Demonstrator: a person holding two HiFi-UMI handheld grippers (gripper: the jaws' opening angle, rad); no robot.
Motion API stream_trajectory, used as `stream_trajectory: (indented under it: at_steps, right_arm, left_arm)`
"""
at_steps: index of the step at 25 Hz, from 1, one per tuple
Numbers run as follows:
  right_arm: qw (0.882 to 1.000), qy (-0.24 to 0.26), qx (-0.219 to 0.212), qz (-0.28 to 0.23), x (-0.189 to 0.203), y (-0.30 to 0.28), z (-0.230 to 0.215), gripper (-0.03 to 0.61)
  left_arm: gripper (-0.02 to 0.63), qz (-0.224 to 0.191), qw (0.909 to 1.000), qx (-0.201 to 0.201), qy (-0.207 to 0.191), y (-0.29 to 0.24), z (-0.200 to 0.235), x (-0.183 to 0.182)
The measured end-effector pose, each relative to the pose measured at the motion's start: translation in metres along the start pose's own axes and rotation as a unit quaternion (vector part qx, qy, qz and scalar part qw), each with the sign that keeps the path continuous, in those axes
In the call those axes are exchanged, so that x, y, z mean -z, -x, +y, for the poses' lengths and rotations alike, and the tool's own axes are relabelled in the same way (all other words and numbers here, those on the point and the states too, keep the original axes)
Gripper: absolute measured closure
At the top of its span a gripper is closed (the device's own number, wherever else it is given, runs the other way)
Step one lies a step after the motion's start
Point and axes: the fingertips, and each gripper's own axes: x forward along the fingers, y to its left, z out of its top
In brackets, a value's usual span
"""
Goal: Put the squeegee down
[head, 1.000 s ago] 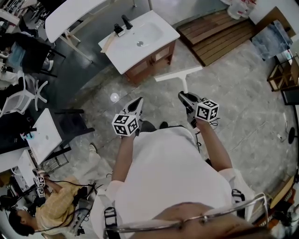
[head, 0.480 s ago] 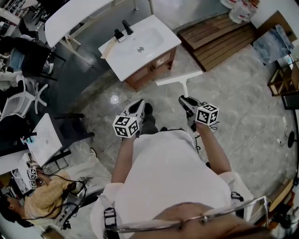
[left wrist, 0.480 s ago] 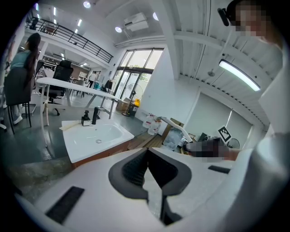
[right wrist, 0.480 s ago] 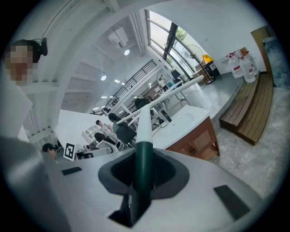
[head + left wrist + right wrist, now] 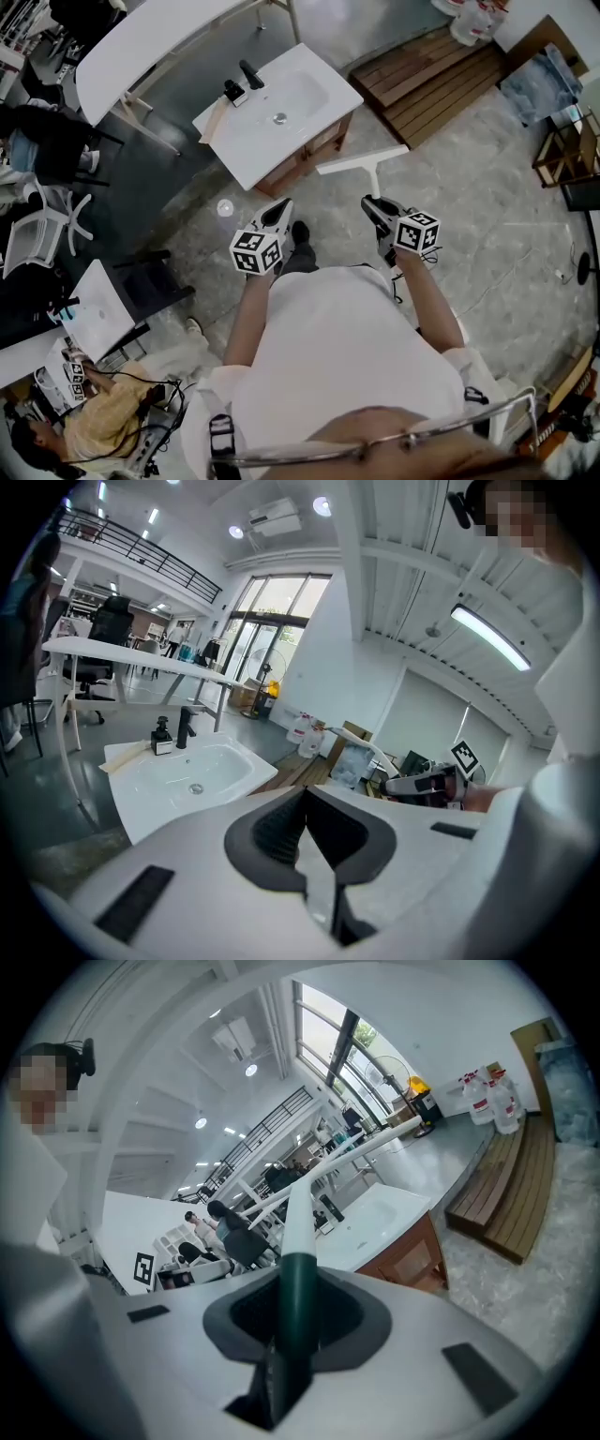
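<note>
Standing on the marbled floor [image 5: 469, 216] just short of a white sink vanity [image 5: 246, 148], a person carries the squeegee [image 5: 362, 160] in the right gripper [image 5: 373, 204]. Its fingers [image 5: 239, 1321] are clamped on the dark green end of the handle, with the white shaft and crosswise blade jutting ahead of them. The blade hangs in the air beside the vanity's near corner, over the floor rather than over the surface, so the putting-down has, by the look of it, not yet begun. The left gripper [image 5: 278, 210] is held alongside, its fingers pressed together on nothing. The risks from here appear plain: a release at this spot would drop the tool onto stone. Because it is gripped only at the handle's tail, the blade's weight could also twist it in the grip. Brought over the basin, the wide blade could clip the vanity's edge, or sweep the black tap [image 5: 251, 73] and the small dispenser [image 5: 233, 91] at the far side of the surface.
</note>
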Motion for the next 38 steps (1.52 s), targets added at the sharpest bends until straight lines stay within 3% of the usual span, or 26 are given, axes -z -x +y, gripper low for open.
stream_trajectory:
  at_steps: [22,38]
  right_arm:
    - [0.996,-0.027,0.069,-0.045,-0.081,-0.106,-0.019,0.509]
    - [0.997,-0.033,0.065,-0.036,-0.112,-0.143,-0.039,0.508]
  left_arm:
    - [0.609,0.022,0.9974,0.062,-0.031,-0.071,0.137,-0.098]
    - [0.609,0.021,0.9985,0.049,-0.015,-0.092,0.167,-0.113]
